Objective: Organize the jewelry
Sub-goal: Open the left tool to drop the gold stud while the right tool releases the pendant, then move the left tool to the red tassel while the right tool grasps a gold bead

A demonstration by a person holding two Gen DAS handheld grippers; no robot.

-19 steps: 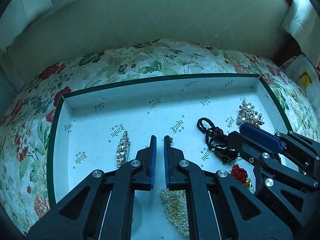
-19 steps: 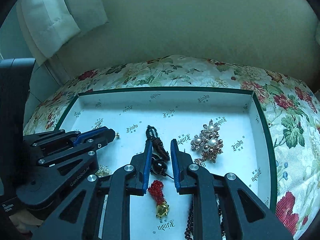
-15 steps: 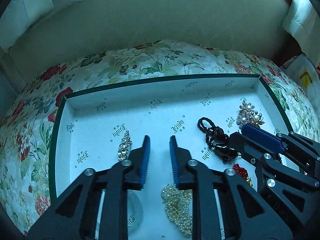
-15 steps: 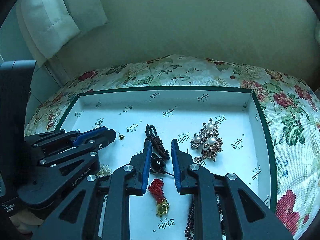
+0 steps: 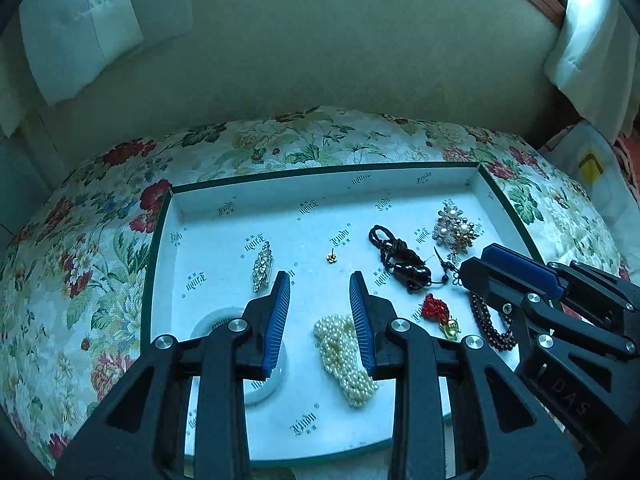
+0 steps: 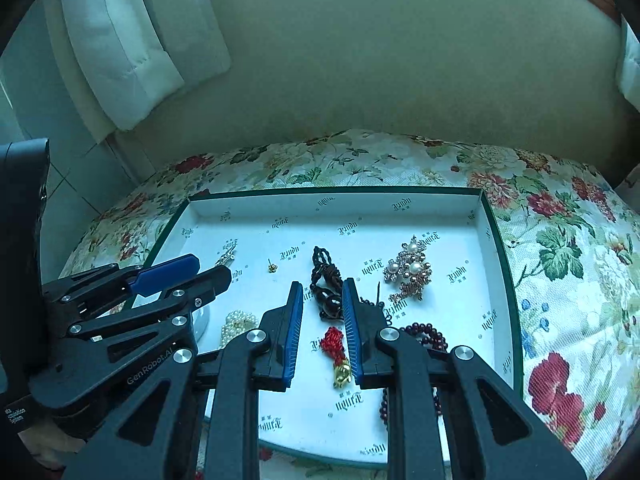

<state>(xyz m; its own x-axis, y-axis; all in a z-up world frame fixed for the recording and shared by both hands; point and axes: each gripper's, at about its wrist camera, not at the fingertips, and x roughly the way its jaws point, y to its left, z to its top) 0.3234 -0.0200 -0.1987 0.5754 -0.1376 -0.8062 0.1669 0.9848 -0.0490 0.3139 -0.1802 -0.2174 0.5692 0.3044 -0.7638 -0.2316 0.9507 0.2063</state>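
Both tongs hovered over the white tray (image 5: 168, 264): the left tongs (image 5: 319, 285) stood spread and empty near the pearl strand (image 5: 344, 356). The right tongs (image 6: 322, 294) were parted, gripping nothing, above the black cord pendant (image 6: 326, 284) and red tassel charm (image 6: 336, 346).

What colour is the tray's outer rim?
Dark green, around a white printed lining; the tray rim shows best in the right wrist view.

Left gripper (image 5: 320, 280) and right gripper (image 6: 319, 288) side by side, angled downward, jaws parted, nothing between.
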